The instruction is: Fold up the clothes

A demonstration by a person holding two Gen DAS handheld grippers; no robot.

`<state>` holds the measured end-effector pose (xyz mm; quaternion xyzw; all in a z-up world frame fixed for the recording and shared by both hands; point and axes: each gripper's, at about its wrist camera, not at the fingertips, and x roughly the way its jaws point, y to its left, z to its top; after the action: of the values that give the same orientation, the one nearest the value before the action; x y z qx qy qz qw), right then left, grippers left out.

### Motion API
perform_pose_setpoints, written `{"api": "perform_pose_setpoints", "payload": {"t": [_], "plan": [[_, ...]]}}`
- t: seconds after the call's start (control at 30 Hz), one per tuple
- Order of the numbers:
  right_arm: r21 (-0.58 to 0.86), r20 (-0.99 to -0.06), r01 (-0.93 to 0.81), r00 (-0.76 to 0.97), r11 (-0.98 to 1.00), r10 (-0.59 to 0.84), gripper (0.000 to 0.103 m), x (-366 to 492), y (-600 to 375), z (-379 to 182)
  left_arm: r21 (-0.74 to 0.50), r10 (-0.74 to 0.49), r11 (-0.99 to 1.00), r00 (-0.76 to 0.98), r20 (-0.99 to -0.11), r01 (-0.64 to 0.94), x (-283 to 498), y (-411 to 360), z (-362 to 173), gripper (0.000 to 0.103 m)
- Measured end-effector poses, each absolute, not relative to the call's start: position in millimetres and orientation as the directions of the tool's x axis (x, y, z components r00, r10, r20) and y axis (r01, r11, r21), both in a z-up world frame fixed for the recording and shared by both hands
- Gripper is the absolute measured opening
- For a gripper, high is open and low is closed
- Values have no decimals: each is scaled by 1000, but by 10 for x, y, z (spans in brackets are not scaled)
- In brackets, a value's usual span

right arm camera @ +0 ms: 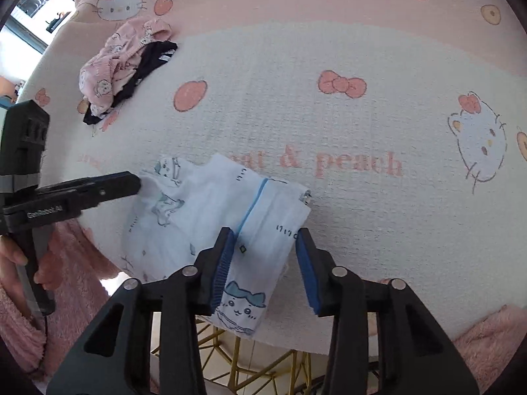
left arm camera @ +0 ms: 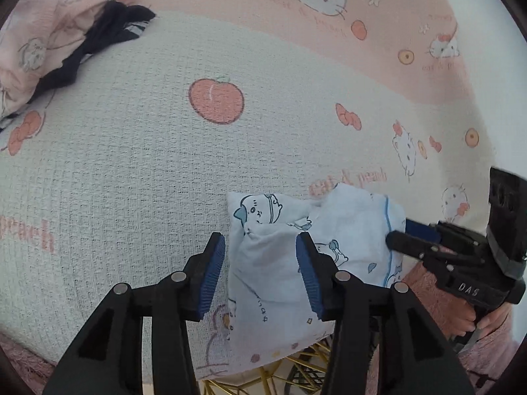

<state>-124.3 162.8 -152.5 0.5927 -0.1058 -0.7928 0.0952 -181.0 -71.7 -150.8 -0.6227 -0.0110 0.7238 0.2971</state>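
Our white printed garment (right arm camera: 210,217) lies bunched at the near edge of the bench (left arm camera: 131,164), partly overhanging it. Both left tongs (left arm camera: 260,273) and right tongs (right arm camera: 265,263) gape wide over it, gripping nothing. We should pinch clean corners, not bunched layers.

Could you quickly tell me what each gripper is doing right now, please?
Left gripper: open, jaws on either side of the white garment, not clamped.
Right gripper: open over the same garment, holding nothing.

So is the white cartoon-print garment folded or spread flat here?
Folded, loosely. The white garment lies doubled into a compact, rumpled bundle at the near table edge, layers overlapping along its blue trim, not spread flat.
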Motion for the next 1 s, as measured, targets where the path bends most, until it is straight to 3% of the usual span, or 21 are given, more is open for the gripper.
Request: {"api": "perform_pose_setpoints", "payload": {"t": [0.03, 0.23, 0.27, 0.33, 0.4, 0.5, 0.63, 0.7, 0.8, 0.93, 1.0], "plan": [[273, -917, 34, -294, -961, -271, 29, -1258, 1613, -1503, -360, 424, -827, -57, -904, -432, -1786, -676, -1515, 9], [159, -912, 100, -367, -982, -185, 24, -1361, 1525, -1608, -350, 406, -866, -94, -909, -357, -1817, -812, -1631, 9], [158, -919, 93, -350, -983, -181, 24, -1378, 1535, -1724, -345, 395, -872, -83, -915, -347, -1830, -826, -1687, 16], [218, -912, 34, -349, -975, -216, 37, -1385, 1654, -1805, -360, 405, -875, -86, -910, -323, -1836, -873, -1667, 20], [293, -895, -49, -365, -955, -256, 41, -1345, 1844, -1717, -335, 398, -885, -150, -905, -324, -1805, -915, -1505, 22], [324, -842, -133, -492, -937, -221, 41, -1141, 2111, -1359, -268, 398, -872, -273, -876, -411, -1690, -851, -1201, 23], [335, -821, -11, -495, -942, -286, 41, -1027, 1879, -1130, -321, 474, -768, -154, -867, -554, -1510, -579, -1164, 23], [293, -844, 76, -447, -953, -295, 40, -1046, 1582, -1223, -276, 411, -787, -136, -901, -551, -1447, -590, -1239, 23], [168, -907, 105, -373, -980, -195, 34, -1070, 1384, -1607, -183, 290, -831, -129, -948, -525, -1375, -669, -1354, 23], [137, -899, 102, -405, -985, -167, 38, -1057, 1467, -1634, -50, 126, -874, -126, -984, -484, -1308, -807, -1471, 26], [129, -892, 84, -425, -988, -152, 40, -1032, 1521, -1561, -129, 197, -892, -115, -974, -433, -1361, -974, -1402, 26]]}}
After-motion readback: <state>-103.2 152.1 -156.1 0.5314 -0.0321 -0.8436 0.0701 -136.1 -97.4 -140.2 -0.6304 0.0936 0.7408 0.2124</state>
